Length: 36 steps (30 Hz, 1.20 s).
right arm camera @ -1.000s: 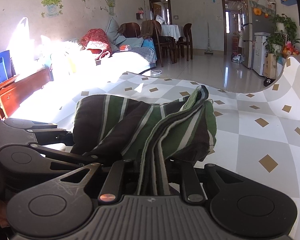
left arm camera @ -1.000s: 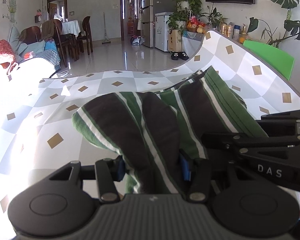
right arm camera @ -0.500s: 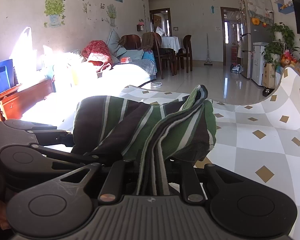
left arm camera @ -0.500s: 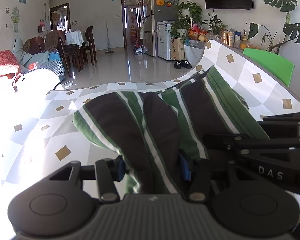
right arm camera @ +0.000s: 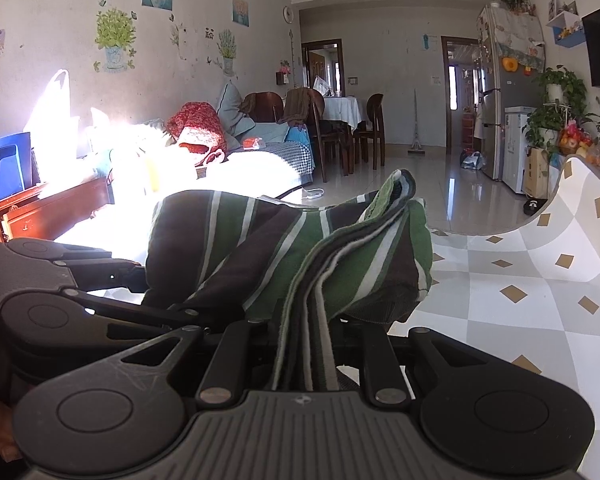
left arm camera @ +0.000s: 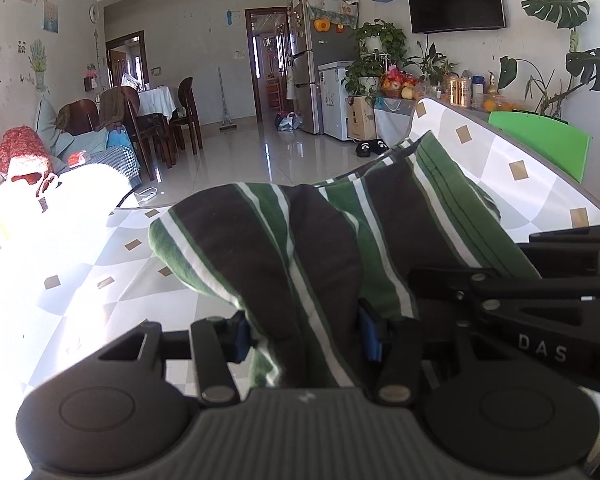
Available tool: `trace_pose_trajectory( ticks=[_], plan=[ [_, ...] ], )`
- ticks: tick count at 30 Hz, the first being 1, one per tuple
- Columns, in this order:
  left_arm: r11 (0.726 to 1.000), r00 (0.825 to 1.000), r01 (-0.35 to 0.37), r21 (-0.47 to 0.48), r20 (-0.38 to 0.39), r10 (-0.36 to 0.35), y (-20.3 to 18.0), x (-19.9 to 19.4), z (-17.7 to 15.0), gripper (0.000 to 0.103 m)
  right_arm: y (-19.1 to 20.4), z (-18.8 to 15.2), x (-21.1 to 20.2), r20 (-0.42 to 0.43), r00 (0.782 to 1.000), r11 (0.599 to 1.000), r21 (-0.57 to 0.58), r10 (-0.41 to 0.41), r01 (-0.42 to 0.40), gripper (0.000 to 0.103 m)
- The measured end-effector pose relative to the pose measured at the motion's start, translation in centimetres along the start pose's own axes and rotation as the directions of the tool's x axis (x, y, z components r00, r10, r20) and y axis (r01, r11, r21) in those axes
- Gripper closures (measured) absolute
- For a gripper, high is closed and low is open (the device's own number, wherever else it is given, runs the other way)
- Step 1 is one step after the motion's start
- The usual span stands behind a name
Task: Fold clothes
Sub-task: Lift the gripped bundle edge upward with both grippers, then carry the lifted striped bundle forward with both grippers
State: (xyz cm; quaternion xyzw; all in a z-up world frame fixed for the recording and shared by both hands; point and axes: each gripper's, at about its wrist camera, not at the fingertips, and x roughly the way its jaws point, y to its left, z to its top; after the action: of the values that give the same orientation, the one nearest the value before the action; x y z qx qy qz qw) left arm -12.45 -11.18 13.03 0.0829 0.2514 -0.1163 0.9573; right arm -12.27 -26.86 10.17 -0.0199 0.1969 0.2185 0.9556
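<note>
A folded garment (left arm camera: 300, 248) with green, dark brown and white stripes is lifted above the checkered tablecloth (left arm camera: 100, 280). My left gripper (left arm camera: 306, 336) is shut on a thick bunch of it, the blue pads (left arm camera: 241, 335) pressing from both sides. The right gripper's black frame (left arm camera: 540, 300) lies against the cloth on the right. In the right wrist view the garment (right arm camera: 284, 248) bulges ahead, and my right gripper (right arm camera: 305, 344) is shut on its stacked edges. There the left gripper's frame (right arm camera: 60, 292) sits close by on the left. A hand shows at both frame corners.
The tablecloth (right arm camera: 540, 300) spreads out to the right and curls up at its far edge. A green chair back (left arm camera: 540, 140) stands behind it. Beyond are a sofa with red cloth (right arm camera: 196, 128), dining chairs (right arm camera: 340, 136), a fridge (right arm camera: 500, 100) and plants.
Both grippers have risen a little with the garment, which now sits higher against the room. Their holds on the cloth are unchanged.
</note>
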Motion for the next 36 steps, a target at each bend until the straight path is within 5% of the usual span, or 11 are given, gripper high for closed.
trace_pose_trajectory(
  ticks=[36],
  plan=[
    [1.000, 0.997, -0.005, 0.025, 0.073, 0.004, -2.0, 1.7, 4.2, 0.055, -2.9, 2.3, 0.0, 0.064, 0.998, 1.000, -0.016, -0.014, 0.015, 0.086]
  ],
)
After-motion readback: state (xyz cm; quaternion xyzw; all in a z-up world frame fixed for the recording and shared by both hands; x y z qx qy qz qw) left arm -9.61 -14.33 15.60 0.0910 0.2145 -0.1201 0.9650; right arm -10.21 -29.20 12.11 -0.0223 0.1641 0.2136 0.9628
